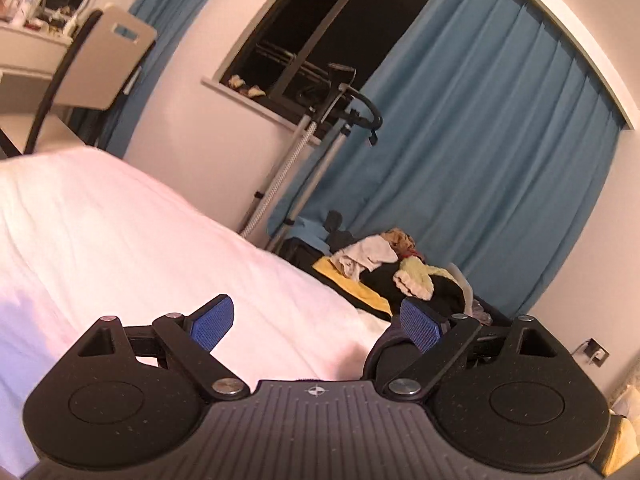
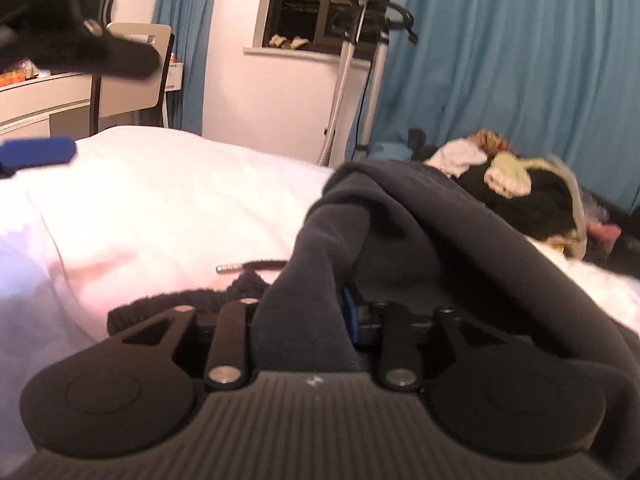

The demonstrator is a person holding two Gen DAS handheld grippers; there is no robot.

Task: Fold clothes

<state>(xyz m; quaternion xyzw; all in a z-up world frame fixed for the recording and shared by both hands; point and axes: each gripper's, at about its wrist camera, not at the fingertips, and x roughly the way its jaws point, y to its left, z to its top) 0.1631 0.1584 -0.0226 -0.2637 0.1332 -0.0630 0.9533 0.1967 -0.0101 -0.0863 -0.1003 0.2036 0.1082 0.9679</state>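
My right gripper (image 2: pixel 320 312) is shut on a dark grey garment (image 2: pixel 400 216), which drapes over its fingers and hides them; a drawstring with a metal tip (image 2: pixel 228 268) lies on the white bed (image 2: pixel 160 200). My left gripper (image 1: pixel 316 320) is open and empty above the white bed (image 1: pixel 120 232), its blue pads (image 1: pixel 212 320) wide apart. It also shows in the right wrist view at the upper left, with a blue pad (image 2: pixel 38 152). A small bit of dark cloth (image 1: pixel 386 346) lies by its right finger.
A pile of mixed clothes (image 1: pixel 400 272) (image 2: pixel 516 184) lies at the bed's far end. Behind stand a garment steamer stand (image 1: pixel 320 140), blue curtains (image 1: pixel 480 140), a dark window, and a chair (image 1: pixel 100 60) and desk at the left.
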